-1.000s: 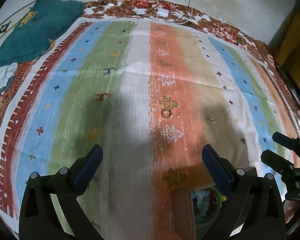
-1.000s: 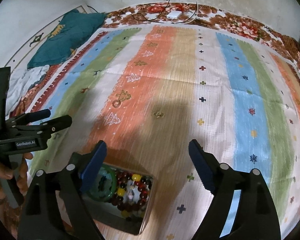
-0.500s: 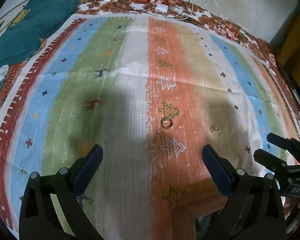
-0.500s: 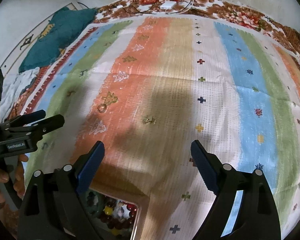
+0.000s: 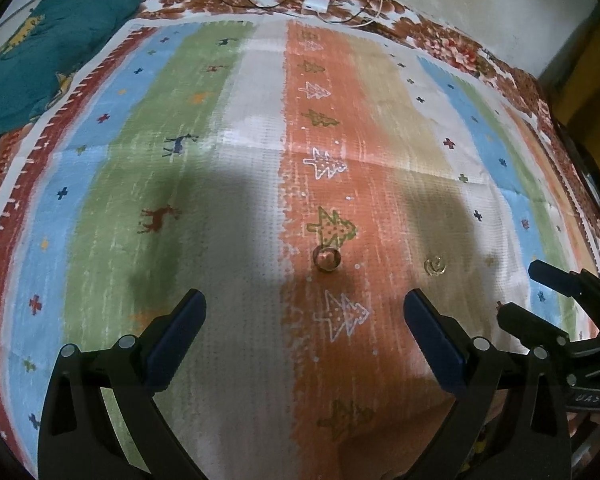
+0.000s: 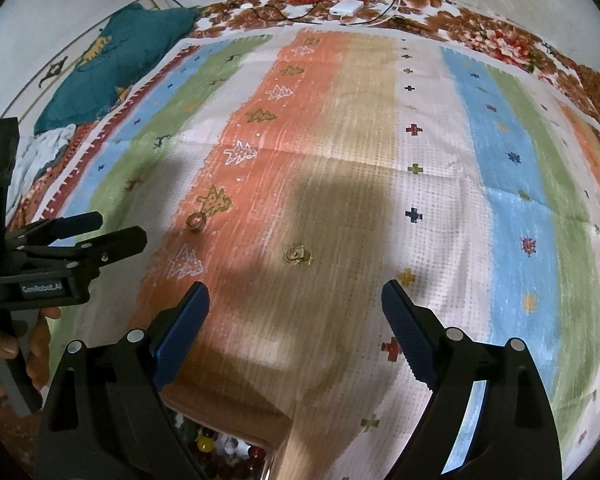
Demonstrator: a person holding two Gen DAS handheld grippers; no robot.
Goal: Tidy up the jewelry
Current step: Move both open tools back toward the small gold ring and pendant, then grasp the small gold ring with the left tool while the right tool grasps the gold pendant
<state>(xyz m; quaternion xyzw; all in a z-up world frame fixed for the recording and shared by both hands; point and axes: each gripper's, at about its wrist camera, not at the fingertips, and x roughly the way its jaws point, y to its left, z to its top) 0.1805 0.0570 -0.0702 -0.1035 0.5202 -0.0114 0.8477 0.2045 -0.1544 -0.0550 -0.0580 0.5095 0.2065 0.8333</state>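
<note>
The striped cloth (image 5: 256,208) looks woven, matt and coarse-grained. On it, just below a green tree motif, a ring (image 5: 326,259) shines like polished metal. Right of that ring, a second ring (image 5: 434,266) glints clear and glossy.

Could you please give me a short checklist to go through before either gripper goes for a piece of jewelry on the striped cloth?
1. Left hand-held gripper open and empty: ok.
2. Right hand-held gripper open and empty: ok.
3. Ring lies free on the orange stripe, ahead of the left hand-held gripper, nothing touching it: ok.
4. Gold piece lies free on the tan stripe, ahead of the right hand-held gripper: ok.
5. The two grippers apart, not crossing: ok.
6. Box of beads with room for more: cannot tell, only a corner shows.
</note>
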